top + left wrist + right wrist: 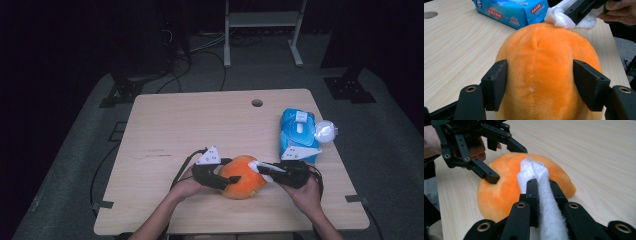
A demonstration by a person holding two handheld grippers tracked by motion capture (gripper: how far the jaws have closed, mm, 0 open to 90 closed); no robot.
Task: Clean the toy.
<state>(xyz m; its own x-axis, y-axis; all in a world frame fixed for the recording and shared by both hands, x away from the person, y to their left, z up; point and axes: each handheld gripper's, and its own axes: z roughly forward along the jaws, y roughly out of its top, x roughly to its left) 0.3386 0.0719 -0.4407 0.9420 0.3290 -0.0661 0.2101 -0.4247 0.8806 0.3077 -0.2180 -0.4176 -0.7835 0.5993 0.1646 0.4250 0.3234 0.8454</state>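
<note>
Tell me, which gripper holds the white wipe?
The right gripper: its fingers pinch the white wipe, while the left gripper hugs the orange plush toy.

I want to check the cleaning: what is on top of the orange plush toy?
A white wipe, pinched in the right claw, rests on the orange plush toy. The patch of fabric under the wipe is covered.

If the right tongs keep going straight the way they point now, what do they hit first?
Most likely the orange plush toy. The right tongs, shut on a white wipe, point straight at it, and the wipe's tip already lies against its top. Beyond it sit the left tongs, gripping the toy's sides.
</note>
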